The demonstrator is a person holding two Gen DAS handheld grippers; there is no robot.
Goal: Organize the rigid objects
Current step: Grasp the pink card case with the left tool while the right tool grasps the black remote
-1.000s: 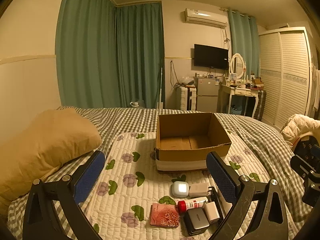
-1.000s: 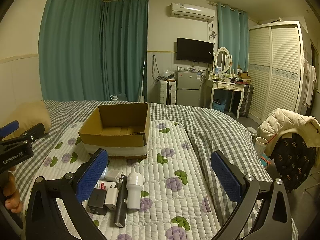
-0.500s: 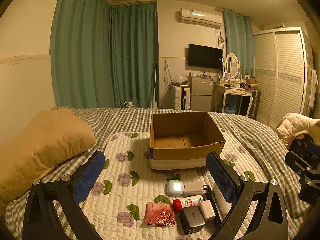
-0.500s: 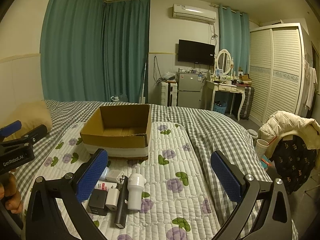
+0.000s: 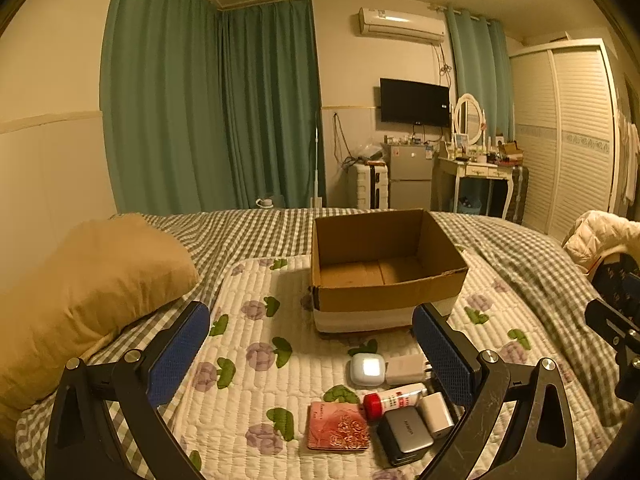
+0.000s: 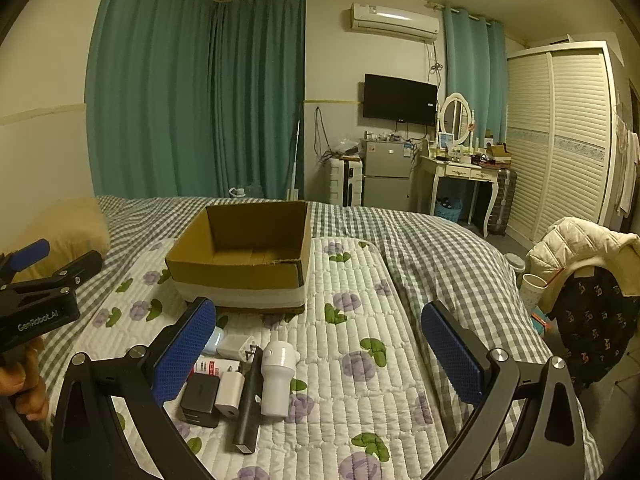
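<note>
An open, empty cardboard box (image 5: 384,276) stands on the quilted floral mat (image 5: 256,364); it also shows in the right wrist view (image 6: 240,276). In front of it lie small items: a glowing white case (image 5: 367,369), a white charger (image 5: 405,369), a red-capped tube (image 5: 394,398), a pink card case (image 5: 338,433), a dark power bank (image 5: 406,433). The right wrist view shows a white bottle (image 6: 277,376), a black stick (image 6: 249,404) and a white plug (image 6: 229,394). My left gripper (image 5: 310,354) and right gripper (image 6: 320,354) are both open, empty, above the items.
A tan pillow (image 5: 80,296) lies at the left on the checked bed cover (image 6: 440,256). A chair with a black garment and cream jacket (image 6: 588,280) stands off the bed's right edge, beside a paper cup (image 6: 534,288). Far wall has curtains, fridge, dresser.
The left wrist view has swung left, so the box and items sit further right in it. The right wrist view has shifted slightly right. Both grippers stay open.
</note>
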